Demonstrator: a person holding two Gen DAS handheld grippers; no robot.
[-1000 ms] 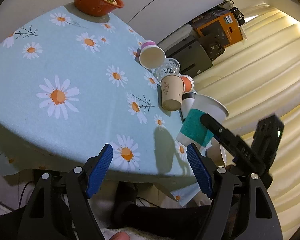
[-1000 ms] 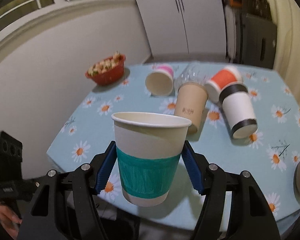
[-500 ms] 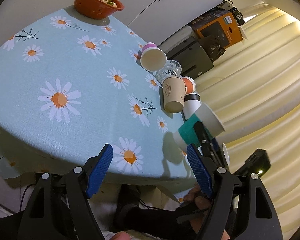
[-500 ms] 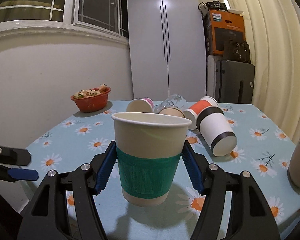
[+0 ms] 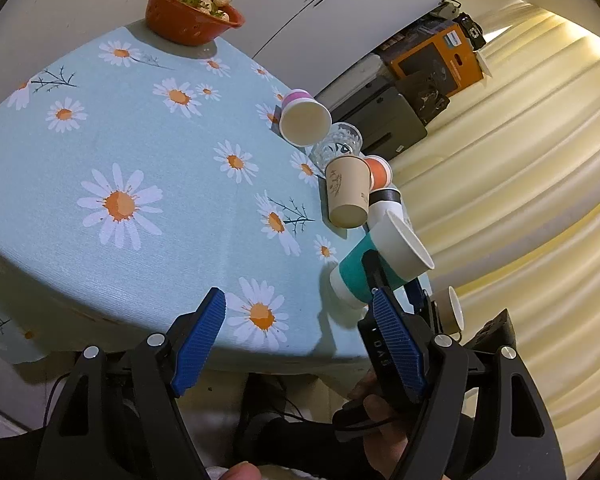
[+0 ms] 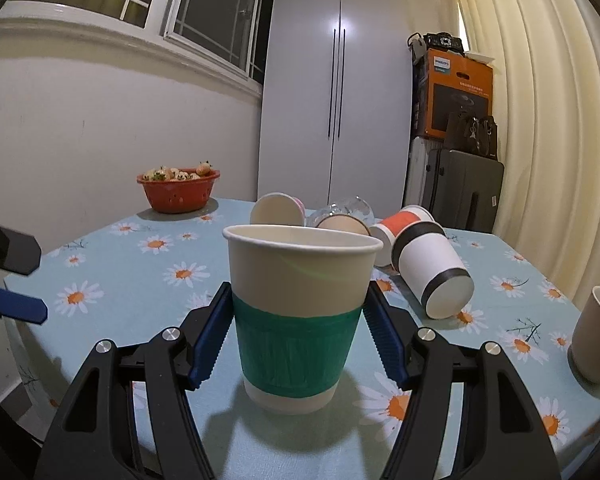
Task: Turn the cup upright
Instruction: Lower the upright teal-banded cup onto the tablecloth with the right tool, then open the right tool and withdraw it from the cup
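Two blue pads (image 6: pixel 214 336) of the right gripper (image 6: pixel 298 336) clamp the green-banded cup (image 6: pixel 298 320) at its band, mouth up, its base at or just above the daisy tablecloth (image 6: pixel 132 288) directly ahead of the claw; whether it bears on the cloth I cannot tell from this view. The step in hand looks like the set-down, and to do it well the claw should stay level so the base lands flat, lower until the cup carries its own weight, then spread the pads evenly and back straight out so neither drags the thin paper wall and tips it. Beyond the claw and to its right lie the tipped black-banded cup (image 6: pixel 432 272) and orange-banded cup (image 6: pixel 404 222), so the retreat should go backward, not sideways. The left gripper (image 5: pixel 296 320) hangs wide and empty off the table edge, the held cup just past its right pad. Compared with half a second ago, the cup sits lower against the table in the right wrist view, its grip unchanged, and the left claw has barely shifted.
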